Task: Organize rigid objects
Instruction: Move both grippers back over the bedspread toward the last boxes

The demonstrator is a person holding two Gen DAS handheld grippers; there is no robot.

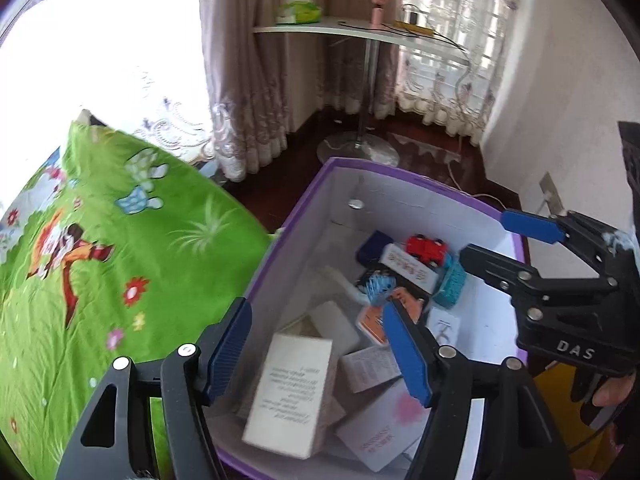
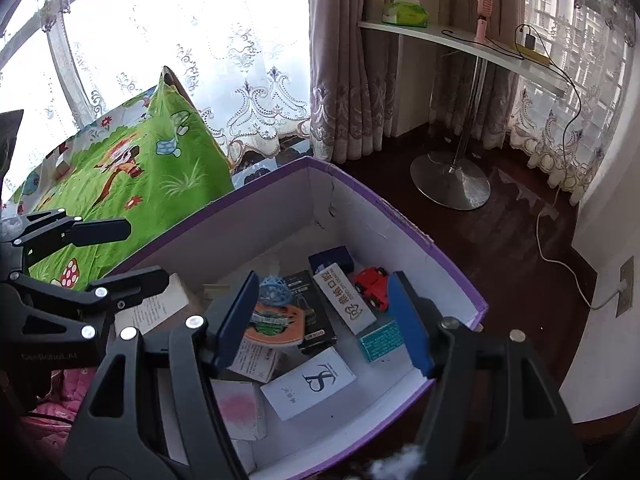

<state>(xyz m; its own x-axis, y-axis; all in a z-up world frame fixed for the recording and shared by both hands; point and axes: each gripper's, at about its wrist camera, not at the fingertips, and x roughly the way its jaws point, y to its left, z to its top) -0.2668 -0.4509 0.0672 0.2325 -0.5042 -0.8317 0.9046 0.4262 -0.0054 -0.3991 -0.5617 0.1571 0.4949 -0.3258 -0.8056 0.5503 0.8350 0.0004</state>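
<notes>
A purple-rimmed storage box with white walls holds several small items: a red toy car, a teal box, a blue spiky ball, a dark blue box and an orange pack. My left gripper hangs open over the box's near left corner. A blurred white printed carton lies below its fingers, untouched by the pads. My right gripper stands open above the orange pack, gripping nothing.
A green cartoon bedspread borders the box on the left. A white side table on a chrome stand stands by the curtains behind. A wall socket with a white cable is at right. Pink cloth lies at lower left.
</notes>
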